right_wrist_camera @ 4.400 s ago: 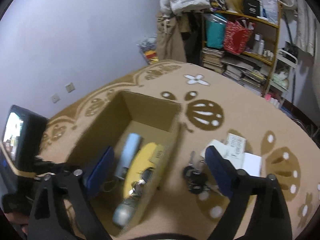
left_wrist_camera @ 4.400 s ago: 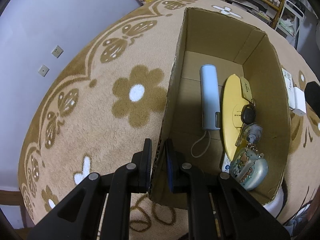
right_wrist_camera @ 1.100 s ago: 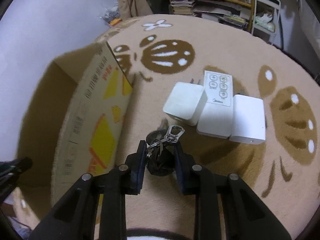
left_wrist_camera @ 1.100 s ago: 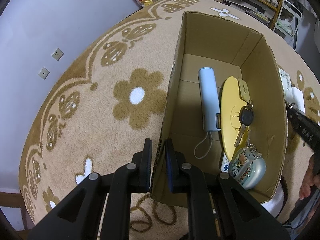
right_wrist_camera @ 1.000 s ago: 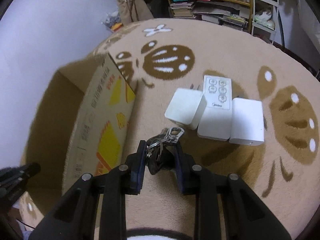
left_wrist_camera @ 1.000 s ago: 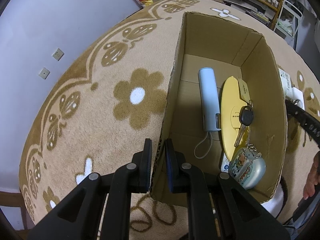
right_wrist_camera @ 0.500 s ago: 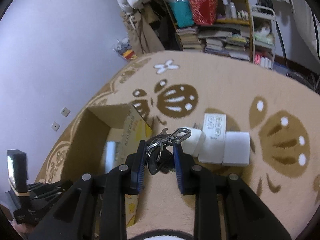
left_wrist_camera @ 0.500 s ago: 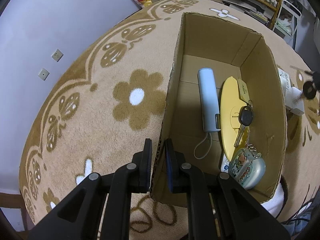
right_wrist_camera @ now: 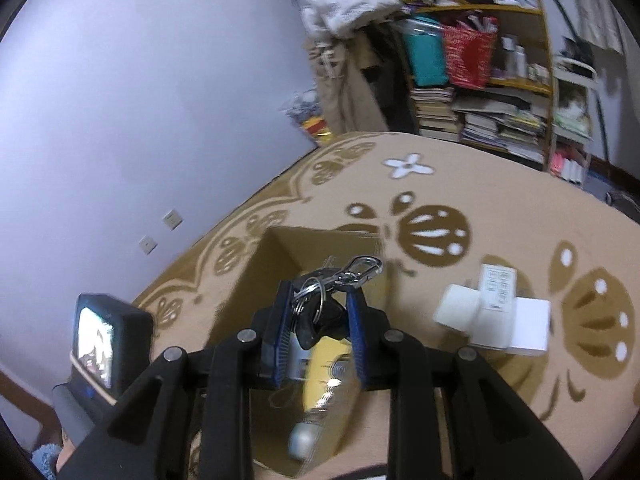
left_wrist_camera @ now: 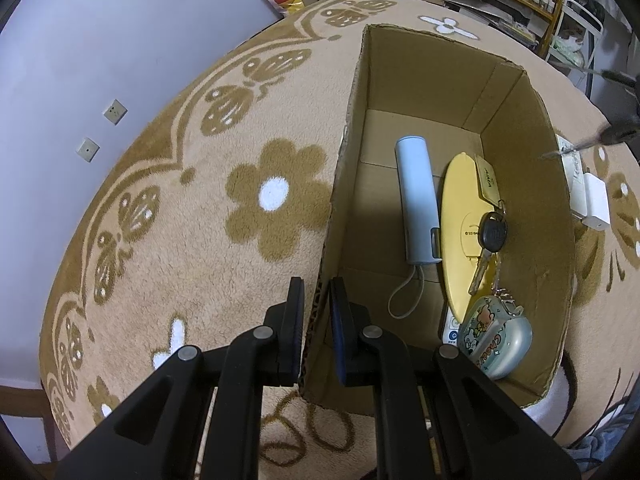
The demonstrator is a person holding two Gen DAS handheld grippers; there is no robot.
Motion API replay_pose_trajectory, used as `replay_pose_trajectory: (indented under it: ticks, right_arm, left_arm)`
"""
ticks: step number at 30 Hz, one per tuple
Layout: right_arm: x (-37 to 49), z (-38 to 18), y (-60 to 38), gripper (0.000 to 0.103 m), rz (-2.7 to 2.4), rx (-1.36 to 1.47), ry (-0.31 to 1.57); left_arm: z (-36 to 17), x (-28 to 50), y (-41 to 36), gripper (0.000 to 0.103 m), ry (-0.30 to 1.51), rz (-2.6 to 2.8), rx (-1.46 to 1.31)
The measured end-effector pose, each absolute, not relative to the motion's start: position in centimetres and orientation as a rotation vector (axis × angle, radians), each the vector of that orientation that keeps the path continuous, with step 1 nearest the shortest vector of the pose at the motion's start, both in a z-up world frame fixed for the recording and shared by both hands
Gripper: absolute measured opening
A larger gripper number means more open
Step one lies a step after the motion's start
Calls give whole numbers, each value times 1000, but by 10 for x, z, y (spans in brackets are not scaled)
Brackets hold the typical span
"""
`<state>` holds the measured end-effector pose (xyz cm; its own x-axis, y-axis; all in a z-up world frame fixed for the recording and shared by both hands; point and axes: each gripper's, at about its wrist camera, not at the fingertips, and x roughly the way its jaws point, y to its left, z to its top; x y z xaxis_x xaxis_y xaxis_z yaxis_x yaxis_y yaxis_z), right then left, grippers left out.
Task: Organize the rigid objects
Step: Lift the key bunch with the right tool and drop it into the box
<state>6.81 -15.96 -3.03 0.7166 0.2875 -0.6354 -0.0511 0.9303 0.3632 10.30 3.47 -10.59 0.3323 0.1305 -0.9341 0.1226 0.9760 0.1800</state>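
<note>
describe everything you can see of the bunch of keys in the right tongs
The bunch of keys is clamped between the blue pads of the right tongs, lifted clear of the carpet and hanging above the open cardboard box. It has dark plastic key heads, overlapping silver split rings, and a shiny metal carabiner clip that sticks out up and to the right past the fingertips. Nothing but the pads touches it. The left wrist view shows it only as a blur.

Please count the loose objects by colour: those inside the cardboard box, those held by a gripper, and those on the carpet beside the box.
White: 3, two chargers and a remote
Yellow: 1, oval case
Pale blue: 2, tube and cartoon case
Black: 2, boxed key and key bunch
Total: 8
</note>
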Motion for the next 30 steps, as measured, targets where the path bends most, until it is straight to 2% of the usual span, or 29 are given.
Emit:
replay_pose_trajectory:
  ticks: [12, 21, 30]
  right_arm:
    - [87, -77, -134, 28, 201, 281, 864]
    - [85, -69, -125, 28, 255, 292, 834]
    - [90, -88, -129, 29, 242, 312, 885]
  left_arm:
    - [-106, 103, 35, 11, 1234, 2, 244]
    - [-106, 104, 35, 11, 1235, 6, 241]
    - [-106, 103, 33, 11, 1231, 8, 244]
